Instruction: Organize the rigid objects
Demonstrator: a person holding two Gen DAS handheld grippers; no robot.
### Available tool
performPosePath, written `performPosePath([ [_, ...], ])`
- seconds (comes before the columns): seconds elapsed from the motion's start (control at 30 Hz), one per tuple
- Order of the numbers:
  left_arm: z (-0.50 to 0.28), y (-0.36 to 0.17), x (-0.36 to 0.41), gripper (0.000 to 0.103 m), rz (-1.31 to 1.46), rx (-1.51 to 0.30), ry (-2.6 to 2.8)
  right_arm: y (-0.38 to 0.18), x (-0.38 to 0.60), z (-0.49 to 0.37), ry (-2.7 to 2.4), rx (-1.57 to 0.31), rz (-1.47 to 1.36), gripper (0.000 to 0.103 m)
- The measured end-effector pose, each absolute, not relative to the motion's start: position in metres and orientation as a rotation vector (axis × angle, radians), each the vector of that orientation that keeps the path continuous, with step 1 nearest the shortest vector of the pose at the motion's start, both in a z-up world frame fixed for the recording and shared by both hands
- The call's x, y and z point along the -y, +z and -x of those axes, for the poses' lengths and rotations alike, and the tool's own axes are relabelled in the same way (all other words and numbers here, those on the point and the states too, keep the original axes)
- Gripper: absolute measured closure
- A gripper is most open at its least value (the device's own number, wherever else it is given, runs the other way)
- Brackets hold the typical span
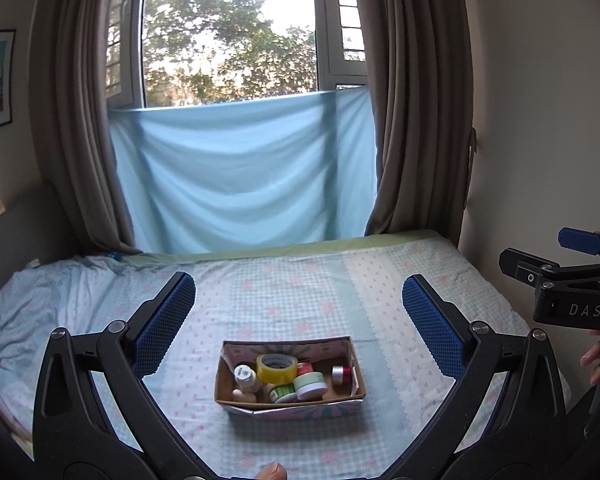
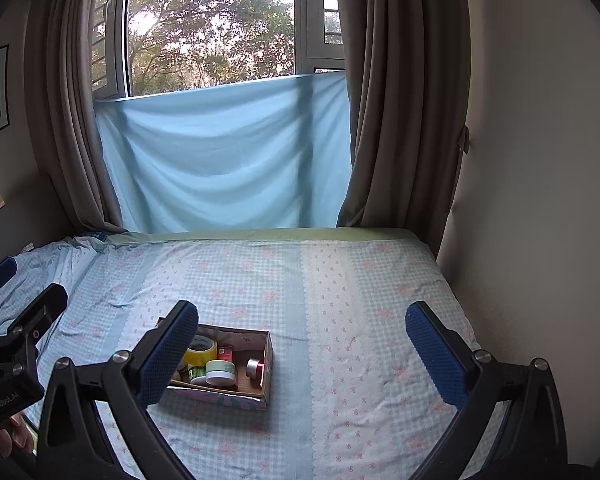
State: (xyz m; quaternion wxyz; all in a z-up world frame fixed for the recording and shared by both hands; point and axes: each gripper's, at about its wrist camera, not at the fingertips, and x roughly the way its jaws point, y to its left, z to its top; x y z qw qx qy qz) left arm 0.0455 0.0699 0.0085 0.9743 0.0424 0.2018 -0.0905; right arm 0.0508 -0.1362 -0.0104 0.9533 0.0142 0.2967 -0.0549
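A shallow cardboard box (image 1: 290, 400) sits on the bed (image 1: 380, 280), near its front edge and well apart from the far window drape. The bed is covered in a pale blue checked sheet with pink flowers.

Inside the box, a roll of yellow tape (image 1: 277, 368) leans toward the far wall. A white bottle (image 1: 246, 378) stands at the left, a white jar with a green lid (image 1: 310, 384) lies near the middle, and a small red and silver tin (image 1: 342, 375) rests at the right. A smaller green-labelled jar (image 1: 283, 392) lies just beside the white jar. A red item sits behind them, too small to identify.

The left gripper (image 1: 298, 312) hangs above the box with its jaws wide apart, holding nothing. The right gripper (image 2: 300, 344) hovers to the right of the box, jaws also spread wide and empty; in its view, its left finger overlaps the box's left end.
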Motion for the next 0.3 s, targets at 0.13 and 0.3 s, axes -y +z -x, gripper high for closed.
performPosePath([
  [0.13,-0.0475,0.0063,-0.0695,0.0,-0.076,-0.414,-0.208,-0.0128,0.1389,-0.0513,-0.116,-0.605,-0.035,0.0],
  [0.3,-0.0525,-0.0008,-0.0688,0.0,-0.057,-0.448,-0.243,-0.02,0.1407,-0.0542,-0.121,-0.623,-0.043,0.0],
])
